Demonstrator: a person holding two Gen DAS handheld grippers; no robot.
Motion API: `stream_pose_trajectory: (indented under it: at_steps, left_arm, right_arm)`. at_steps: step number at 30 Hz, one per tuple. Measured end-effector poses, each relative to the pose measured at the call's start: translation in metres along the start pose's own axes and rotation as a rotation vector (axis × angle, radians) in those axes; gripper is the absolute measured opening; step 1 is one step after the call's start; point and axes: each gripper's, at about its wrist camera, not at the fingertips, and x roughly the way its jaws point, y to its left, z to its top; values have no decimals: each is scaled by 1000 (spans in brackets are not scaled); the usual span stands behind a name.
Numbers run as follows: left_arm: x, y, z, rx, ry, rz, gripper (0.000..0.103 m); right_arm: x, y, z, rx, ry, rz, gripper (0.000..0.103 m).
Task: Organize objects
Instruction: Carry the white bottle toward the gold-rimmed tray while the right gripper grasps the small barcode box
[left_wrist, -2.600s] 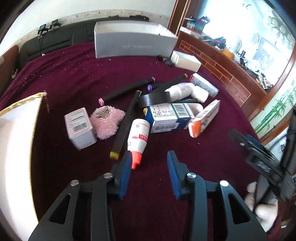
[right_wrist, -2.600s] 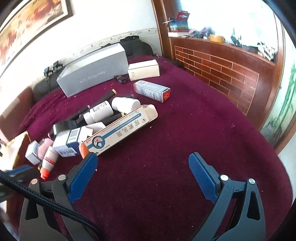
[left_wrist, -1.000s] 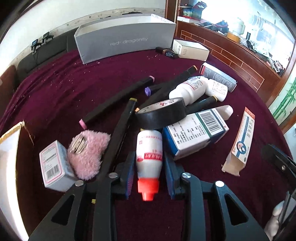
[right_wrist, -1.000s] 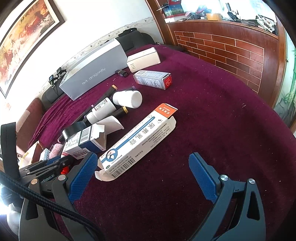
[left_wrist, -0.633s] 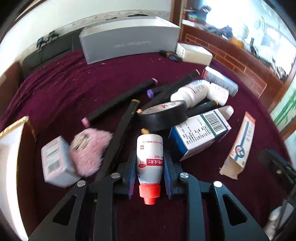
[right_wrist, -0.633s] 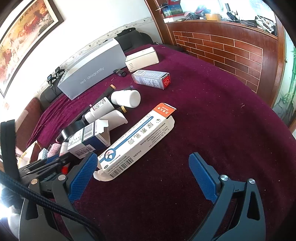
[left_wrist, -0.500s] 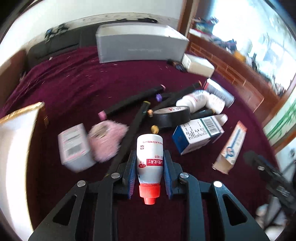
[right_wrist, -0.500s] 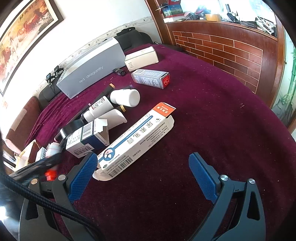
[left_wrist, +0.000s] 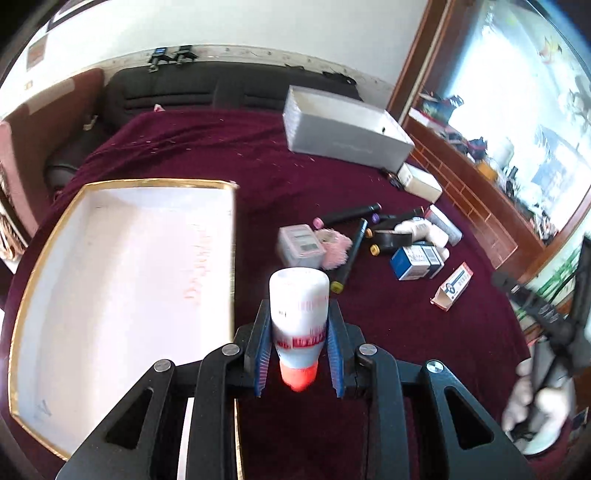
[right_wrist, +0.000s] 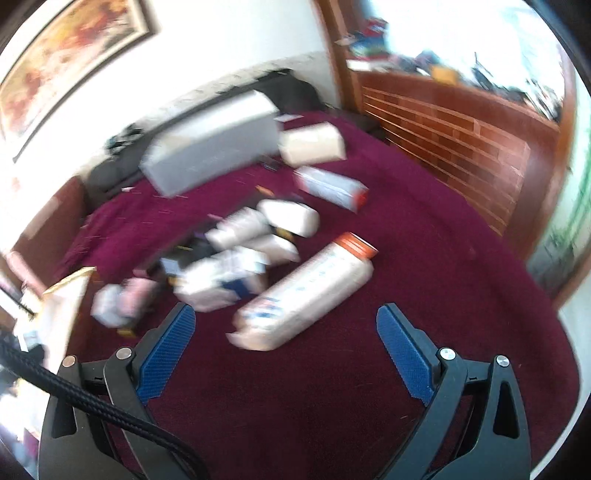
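My left gripper (left_wrist: 298, 314) is shut on a white bottle with a red cap (left_wrist: 299, 314) and holds it in the air above the maroon cloth, just right of the white gold-rimmed box (left_wrist: 122, 280). The pile of boxes, markers, tape and bottles (left_wrist: 373, 243) lies far ahead to the right. My right gripper (right_wrist: 286, 332) is open and empty, low over the cloth, facing the long white carton (right_wrist: 306, 291). That view is blurred.
A grey box (left_wrist: 343, 129) stands at the back of the table, a small cream box (left_wrist: 421, 181) to its right. A wooden ledge (right_wrist: 461, 122) runs along the right side. A dark sofa (left_wrist: 207, 88) is behind the table.
My left gripper closed on the bottle, lifted it from the pile and swung left toward the white box. My right gripper is moving, its view now blurred.
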Motion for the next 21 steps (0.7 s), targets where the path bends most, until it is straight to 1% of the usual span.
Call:
stream_pose_trajectory:
  at_steps: [2,3,4,5,6,7,8,9,10,12,13,14,15,17,18,19,21]
  left_arm:
    - [-10,8,-1,-13,-21,4,23]
    - [-14,11,-2,-16,-32,6,23]
    - [-18,13,-3,-16,-43,9,23]
    - [-21,15,-5,-16,-54,20,23]
    - [-23,17,-6,-17,-61,30,23]
    - [-24,19,-8,-19,-68,39,23]
    - [-25,23,-10,-23,-72,54,23]
    - [-26,26,-11,-26,-74,64,23]
    - [-27,30,-13,-30,-77,75,23]
    - [-29,39,-17,-41,-78,102,23]
    - [-30,43,-18,-44,-78,113,23]
    - [-31,47,-20,-43,-78,122,23]
    - [-32,50,-22,-40,-78,132,23]
    - [-32,55,-25,-32,-75,151,23]
    - [-31,58,-26,-28,-75,154,23]
    - [-30,61,-27,-26,-74,156,23]
    - [-29,67,-29,-29,-73,152,23]
  right_arm:
    - [-15,26,20,-45,-7,62,100]
    - [-26,50,38,-87,-3,123,100]
    - [-29,65,48,-107,15,195,100]
    - [-30,80,58,-118,46,297,101]
    - [-25,97,67,-124,102,418,103]
    - [-12,118,74,-127,193,527,103]
    - [2,132,75,-126,258,576,103]
    - [20,149,73,-130,322,591,103]
    - [40,165,66,-153,362,546,103]
    - [74,186,49,-211,411,445,102]
    - [92,194,37,-238,432,410,98]
    - [107,198,26,-254,445,375,95]
    - [115,196,17,-262,453,348,92]
    - [129,198,6,-286,458,308,82]
    - [135,199,1,-308,456,281,76]
    - [139,201,-2,-332,447,252,74]
    - [146,204,-4,-361,435,220,74]
